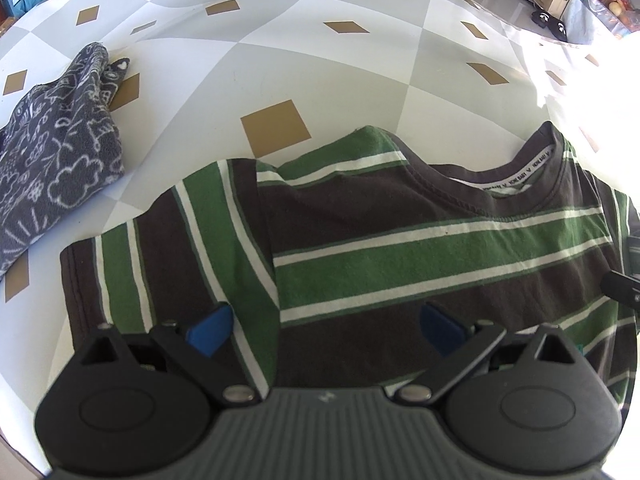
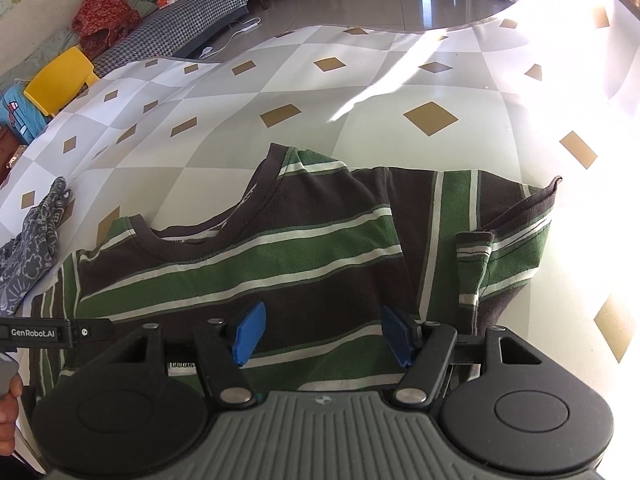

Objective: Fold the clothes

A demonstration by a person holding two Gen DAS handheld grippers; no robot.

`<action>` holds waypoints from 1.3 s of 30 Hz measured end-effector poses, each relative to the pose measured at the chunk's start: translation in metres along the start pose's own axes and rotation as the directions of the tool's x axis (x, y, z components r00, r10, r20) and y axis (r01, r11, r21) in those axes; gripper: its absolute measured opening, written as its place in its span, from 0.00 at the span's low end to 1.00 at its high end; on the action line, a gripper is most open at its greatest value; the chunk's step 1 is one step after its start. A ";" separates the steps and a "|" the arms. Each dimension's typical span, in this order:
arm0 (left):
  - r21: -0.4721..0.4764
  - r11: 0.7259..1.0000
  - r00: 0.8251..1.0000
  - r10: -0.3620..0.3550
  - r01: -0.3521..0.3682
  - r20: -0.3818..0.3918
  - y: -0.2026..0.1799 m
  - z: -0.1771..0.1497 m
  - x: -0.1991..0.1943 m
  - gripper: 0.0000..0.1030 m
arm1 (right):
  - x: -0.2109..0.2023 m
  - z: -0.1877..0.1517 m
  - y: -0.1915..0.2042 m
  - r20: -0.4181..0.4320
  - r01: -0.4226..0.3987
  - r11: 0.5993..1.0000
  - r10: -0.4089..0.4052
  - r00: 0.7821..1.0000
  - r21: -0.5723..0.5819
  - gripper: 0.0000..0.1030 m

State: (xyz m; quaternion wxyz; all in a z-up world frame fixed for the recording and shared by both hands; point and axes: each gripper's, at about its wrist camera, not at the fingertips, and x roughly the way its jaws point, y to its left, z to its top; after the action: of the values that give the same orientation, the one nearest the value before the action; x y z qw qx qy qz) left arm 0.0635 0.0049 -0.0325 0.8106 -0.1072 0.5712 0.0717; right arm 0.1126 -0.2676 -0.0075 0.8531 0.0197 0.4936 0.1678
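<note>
Sunlit room with glossy floor tiles beyond; in front, a mat (image 2: 360, 92) of grey and white diamonds with small tan squares, glaring white on the right. Far left in the right wrist view, a houndstooth sofa (image 2: 188, 24), a red bundle (image 2: 104, 12), a yellow plastic piece (image 2: 60, 80).

Flat on the mat, a brown, green and white striped T-shirt (image 1: 400, 240), front up, neckline (image 1: 512, 176) toward the far side, a printed label inside the collar. Sleeve on the left side lying smooth; sleeve on the right side (image 2: 504, 240) creased and partly doubled over itself.

Left of the shirt and apart from it, a crumpled grey garment (image 1: 52, 160) with white doodle prints.

Left tongs (image 1: 326, 328) spread wide above the shirt's chest, blue pads (image 1: 212, 330) clear of the cloth, nothing between them. Right tongs (image 2: 324, 334) likewise spread, pinching nothing, poised over the lower stripes near the right sleeve. At the right view's left edge, part of a hand (image 2: 10, 400).
</note>
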 end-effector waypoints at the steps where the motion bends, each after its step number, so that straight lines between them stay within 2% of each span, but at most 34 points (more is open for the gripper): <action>1: 0.010 1.000 1.000 -0.002 0.002 0.000 -0.003 0.000 0.001 0.99 | 0.002 0.001 0.002 -0.003 -0.008 1.000 0.008 1.000 -0.006 0.62; 7: 0.080 0.995 0.999 0.052 -0.053 0.011 -0.018 0.001 0.010 1.00 | 0.020 -0.002 0.018 -0.036 0.030 0.996 -0.033 0.999 -0.079 0.62; 12: 0.080 0.994 0.997 0.070 -0.072 0.032 -0.023 0.010 0.015 1.00 | 0.027 -0.004 0.029 -0.023 0.078 0.988 -0.082 0.996 -0.134 0.63; 18: 0.058 0.995 0.996 0.080 -0.083 0.049 -0.025 0.027 0.022 1.00 | 0.033 0.002 0.031 -0.007 0.106 0.988 -0.107 0.994 -0.112 0.64; 24: 0.034 0.995 0.993 0.090 -0.093 0.071 -0.025 0.044 0.030 1.00 | 0.037 0.009 0.030 0.003 0.097 0.991 -0.097 0.995 -0.090 0.64; 28: 0.016 0.995 0.992 0.098 -0.099 0.086 -0.024 0.057 0.035 1.00 | 0.035 0.015 0.019 -0.003 0.050 0.999 -0.050 0.999 -0.022 0.64; 32: 0.002 0.994 0.988 0.106 -0.107 0.110 -0.023 0.070 0.041 1.00 | 0.028 0.021 -0.004 0.000 0.014 0.995 -0.014 1.000 0.099 0.64; 39: -0.020 0.993 0.983 0.118 -0.116 0.143 -0.023 0.091 0.049 1.00 | 0.014 0.026 -0.038 0.029 0.033 0.982 -0.039 0.999 0.185 0.64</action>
State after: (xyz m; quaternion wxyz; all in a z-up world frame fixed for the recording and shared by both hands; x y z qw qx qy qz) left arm 0.1680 0.0054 -0.0472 0.8434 -0.0726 0.5163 0.1300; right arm 0.1516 -0.2957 -0.0137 0.8584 0.0925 0.4934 0.1056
